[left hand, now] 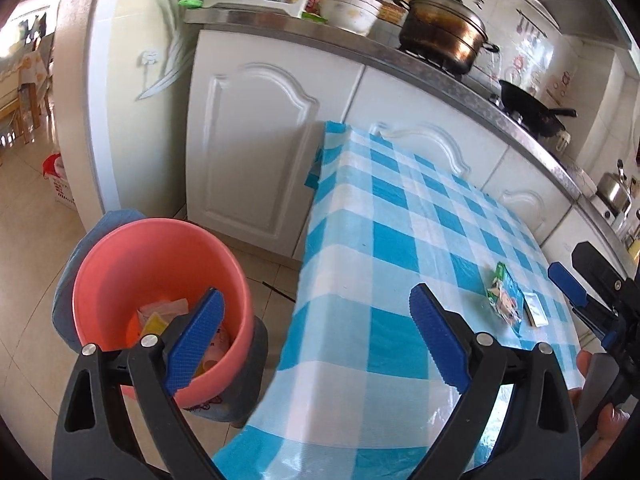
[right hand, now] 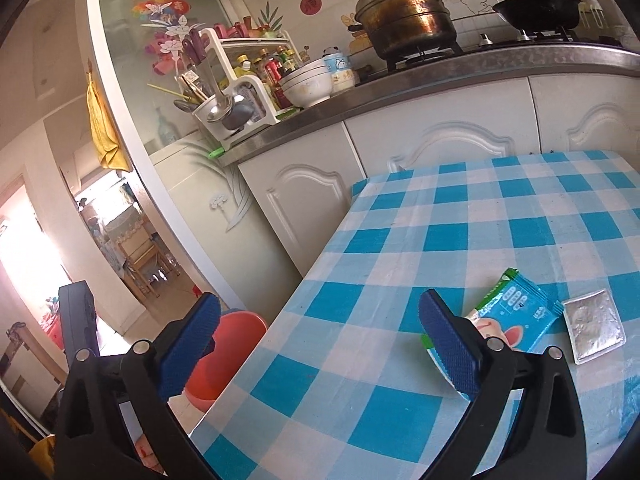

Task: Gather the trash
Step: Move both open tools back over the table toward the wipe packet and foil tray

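A pink bucket [left hand: 160,280] stands on the floor left of the table, with several wrappers inside. My left gripper [left hand: 316,340] is open and empty, its left finger over the bucket's mouth and its right finger over the table edge. On the checked tablecloth [right hand: 440,236] lie a blue-green snack wrapper [right hand: 520,312] and a silver sachet [right hand: 594,326] beside it. My right gripper [right hand: 318,348] is open with nothing between its fingers. Its right finger covers the wrapper's near-left corner. The same wrapper [left hand: 506,300] shows in the left wrist view, along with a blue pad [left hand: 566,282] of the right gripper.
White kitchen cabinets [left hand: 256,140] stand close behind the table. The counter carries a steamer pot [right hand: 408,16], a black wok [right hand: 540,6], bowls [right hand: 308,84] and a utensil rack [right hand: 224,108]. An open doorway [right hand: 132,248] lies to the left. The bucket [right hand: 236,344] sits below the table edge.
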Demonstrator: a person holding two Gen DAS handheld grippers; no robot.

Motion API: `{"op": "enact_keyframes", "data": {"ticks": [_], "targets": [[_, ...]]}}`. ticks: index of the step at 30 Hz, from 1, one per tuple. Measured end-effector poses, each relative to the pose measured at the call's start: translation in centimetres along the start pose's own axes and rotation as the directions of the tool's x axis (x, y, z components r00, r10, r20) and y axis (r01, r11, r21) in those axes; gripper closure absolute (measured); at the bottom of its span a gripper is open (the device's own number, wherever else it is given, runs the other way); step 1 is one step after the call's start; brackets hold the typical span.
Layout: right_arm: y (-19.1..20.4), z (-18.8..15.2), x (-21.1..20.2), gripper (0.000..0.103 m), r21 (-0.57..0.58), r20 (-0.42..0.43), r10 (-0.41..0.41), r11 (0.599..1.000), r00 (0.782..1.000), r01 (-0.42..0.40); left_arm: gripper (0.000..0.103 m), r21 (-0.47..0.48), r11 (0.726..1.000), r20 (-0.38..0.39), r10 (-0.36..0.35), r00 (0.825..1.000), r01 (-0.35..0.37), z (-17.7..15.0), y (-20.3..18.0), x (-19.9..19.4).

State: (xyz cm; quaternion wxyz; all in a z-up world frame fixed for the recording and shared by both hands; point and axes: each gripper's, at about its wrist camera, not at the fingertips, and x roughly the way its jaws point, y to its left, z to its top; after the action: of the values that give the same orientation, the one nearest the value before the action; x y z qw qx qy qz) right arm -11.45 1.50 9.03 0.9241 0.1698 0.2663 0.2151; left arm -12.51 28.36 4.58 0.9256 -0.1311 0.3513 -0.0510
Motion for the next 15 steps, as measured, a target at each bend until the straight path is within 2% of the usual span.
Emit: {"op": "enact_keyframes", "data": {"ticks": [8, 15], "targets": [[-4.2, -0.7, -2.0, 0.005, 0.072, 0.004, -0.016, 0.997, 1.000, 0.015, 0.009, 0.121, 0.991, -0.043, -0.051, 0.998, 0.056, -0.6, -5.0, 1.0], [-8.4, -0.4, -5.3, 0.005, 0.158, 0.049, -0.096, 0.984, 0.994, 0.087, 0.009, 0.209, 0.972, -0.058, -0.099, 0.993, 0.109, -1.4, -9.8, 1.8]]}}
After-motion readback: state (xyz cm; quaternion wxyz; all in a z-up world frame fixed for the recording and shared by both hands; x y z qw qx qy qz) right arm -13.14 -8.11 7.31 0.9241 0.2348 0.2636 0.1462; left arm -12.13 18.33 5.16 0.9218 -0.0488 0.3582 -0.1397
